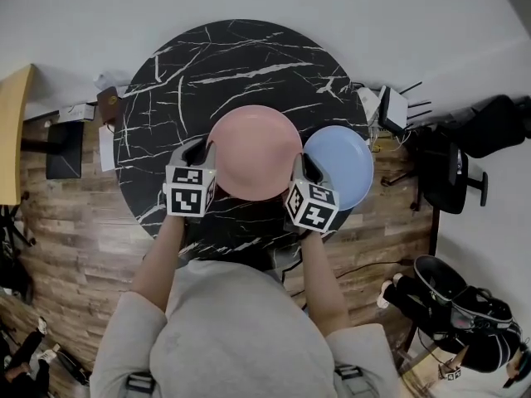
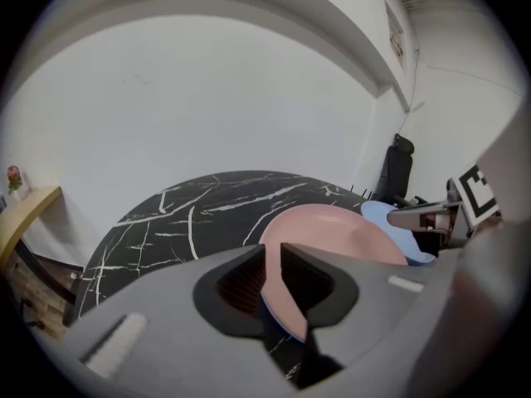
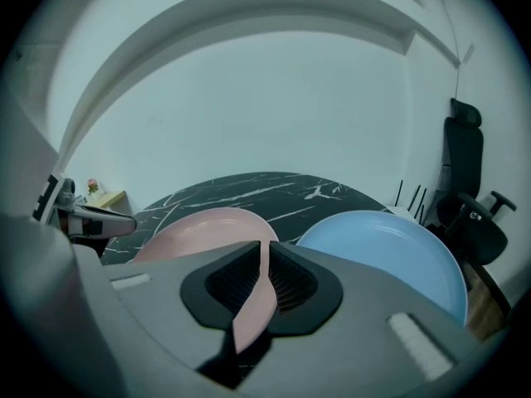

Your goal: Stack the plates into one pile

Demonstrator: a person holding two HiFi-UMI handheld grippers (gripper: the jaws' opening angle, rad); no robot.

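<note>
A pink plate [image 1: 253, 152] hangs over the round black marble table [image 1: 232, 65], held by both grippers. My left gripper [image 1: 203, 152] is shut on its left rim, and my right gripper [image 1: 300, 168] is shut on its right rim. In the left gripper view the pink plate's [image 2: 332, 230] edge runs between the jaws of the left gripper [image 2: 272, 276]. The right gripper view shows the same plate [image 3: 199, 230] pinched edge-on in the right gripper [image 3: 264, 276]. A blue plate [image 1: 344, 164] lies on the table just right of the pink one, also visible as the blue plate [image 3: 390, 251].
A black office chair [image 1: 452, 172] and a white box with antennas [image 1: 392, 106] stand off the table's right side. A yellow shelf [image 1: 12, 131] is at the far left. Bags [image 1: 465, 305] lie on the wooden floor at lower right.
</note>
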